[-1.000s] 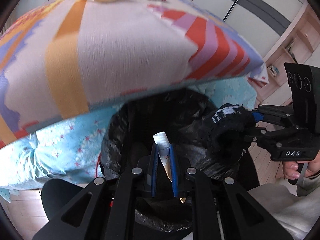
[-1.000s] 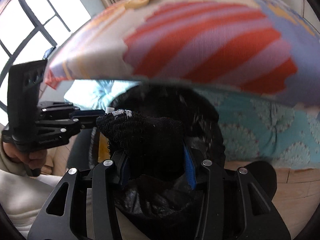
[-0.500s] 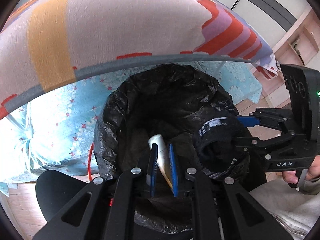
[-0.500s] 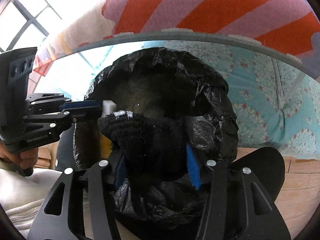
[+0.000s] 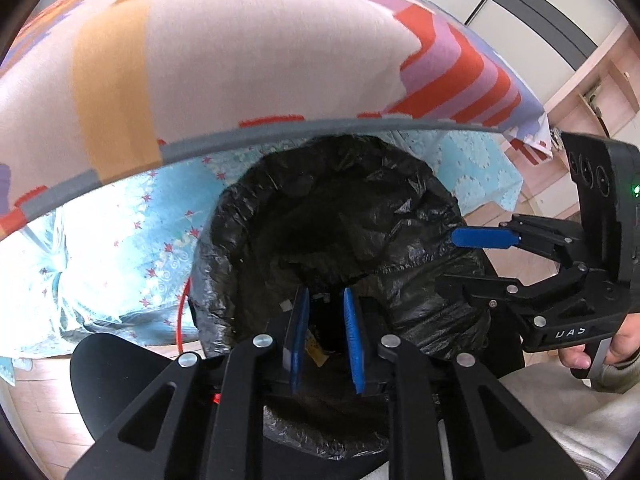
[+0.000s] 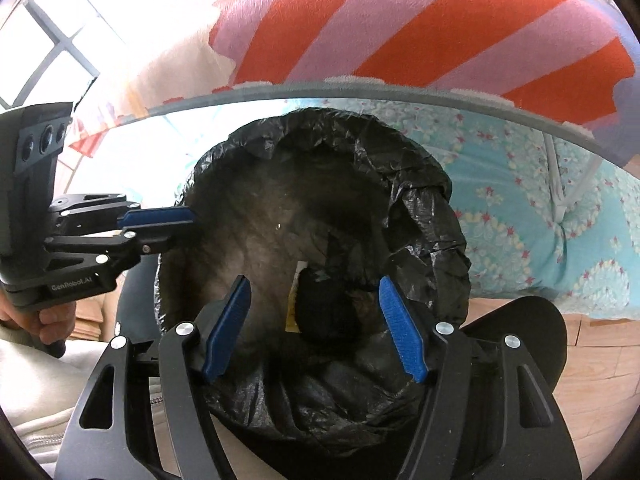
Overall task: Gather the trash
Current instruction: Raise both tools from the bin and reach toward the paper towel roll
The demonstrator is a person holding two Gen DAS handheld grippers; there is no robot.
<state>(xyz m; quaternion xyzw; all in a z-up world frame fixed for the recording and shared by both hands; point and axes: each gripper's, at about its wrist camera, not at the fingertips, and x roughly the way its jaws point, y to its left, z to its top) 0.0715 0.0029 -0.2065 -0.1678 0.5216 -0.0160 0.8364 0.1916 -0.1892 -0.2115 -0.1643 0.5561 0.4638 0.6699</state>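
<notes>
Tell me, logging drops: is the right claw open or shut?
Open: the right claw has pads spread wide, nothing between them, above the bin bag.

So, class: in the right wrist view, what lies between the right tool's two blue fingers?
A black sock and a yellowish wrapper, both down inside the black-lined bin; the right tool holds nothing.

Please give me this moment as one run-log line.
left gripper: open | right gripper: open | black sock: in bin bag
</notes>
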